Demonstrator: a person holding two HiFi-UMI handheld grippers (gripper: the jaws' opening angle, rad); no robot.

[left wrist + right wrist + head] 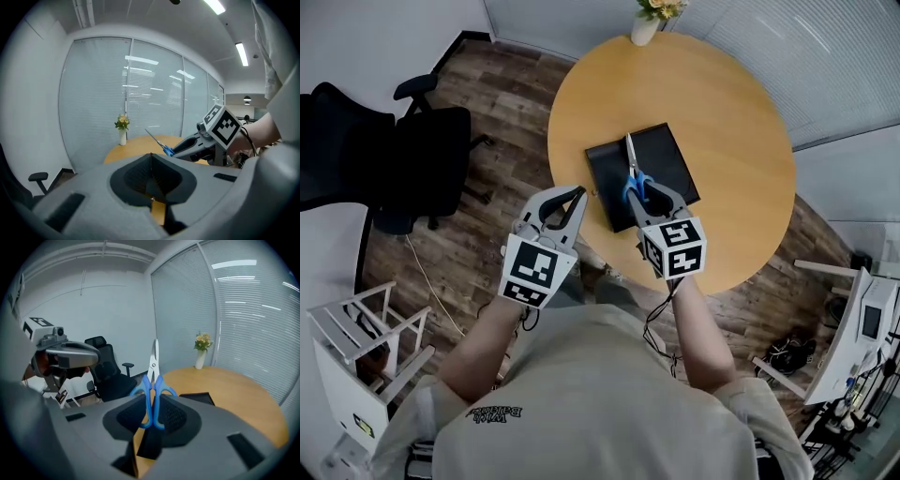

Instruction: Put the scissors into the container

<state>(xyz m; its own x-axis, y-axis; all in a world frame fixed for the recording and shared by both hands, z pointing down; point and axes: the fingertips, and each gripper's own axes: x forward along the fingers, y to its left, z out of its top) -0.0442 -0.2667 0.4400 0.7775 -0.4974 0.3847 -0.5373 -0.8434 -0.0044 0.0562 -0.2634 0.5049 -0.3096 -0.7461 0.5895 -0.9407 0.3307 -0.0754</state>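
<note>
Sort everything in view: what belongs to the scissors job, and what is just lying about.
Job:
scissors, gripped in the jaws of the right gripper
container, black, on the table
left gripper, jaws together, empty

Lying about:
vase with flowers
chair
rack

Office: swivel chair (412,164), window blinds (825,56), round table (727,122)
</note>
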